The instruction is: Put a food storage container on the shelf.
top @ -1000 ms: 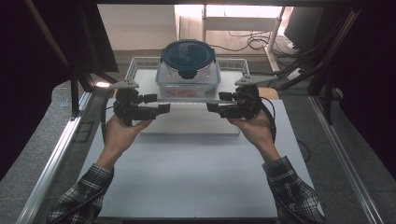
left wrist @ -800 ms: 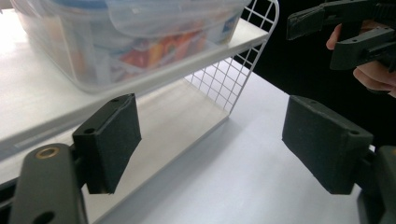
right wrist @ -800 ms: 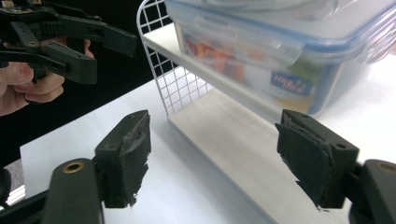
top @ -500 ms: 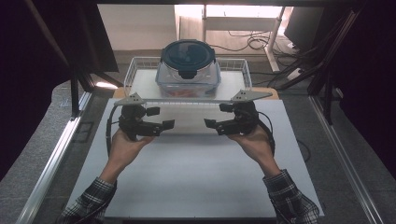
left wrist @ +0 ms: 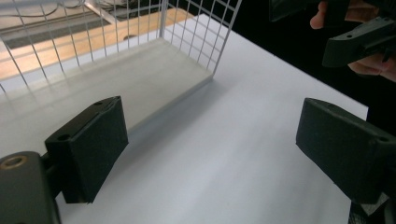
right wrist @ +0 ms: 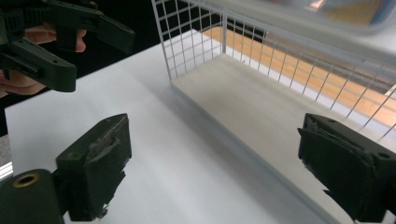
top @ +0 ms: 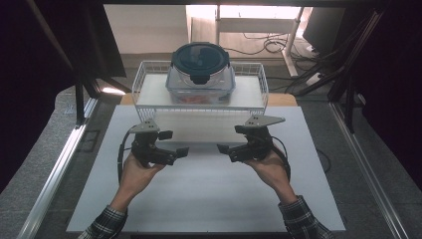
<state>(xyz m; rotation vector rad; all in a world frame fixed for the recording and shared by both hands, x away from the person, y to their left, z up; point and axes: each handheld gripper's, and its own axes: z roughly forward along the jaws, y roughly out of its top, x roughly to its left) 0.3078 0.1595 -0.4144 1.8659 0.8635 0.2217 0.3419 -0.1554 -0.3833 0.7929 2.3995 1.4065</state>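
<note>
A clear food container (top: 201,74) with a dark blue lid stands on top of a white wire rack (top: 255,82) at the far side of the white board (top: 199,199). In front of the rack, low over the board, my left gripper (top: 175,144) and right gripper (top: 230,142) point at each other with a gap between them. Both have just been opening their jaws and stand open with nothing between them. The left gripper (left wrist: 215,154) looks over bare board toward the rack's lower shelf (left wrist: 116,74). The right gripper (right wrist: 215,163) faces the same shelf, with the container's blurred base (right wrist: 327,14) above.
A wooden surface (right wrist: 289,56) lies behind the rack. Metal frame rails (top: 59,164) run along both sides of the board, and cables (top: 271,45) lie on the floor beyond. The right gripper (left wrist: 359,37) shows ahead of the left one, and the left gripper (right wrist: 56,42) ahead of the right.
Both hands have come down and toward the near side, away from the container's sides. Their jaws stand wider apart. The container has stayed on the rack.
</note>
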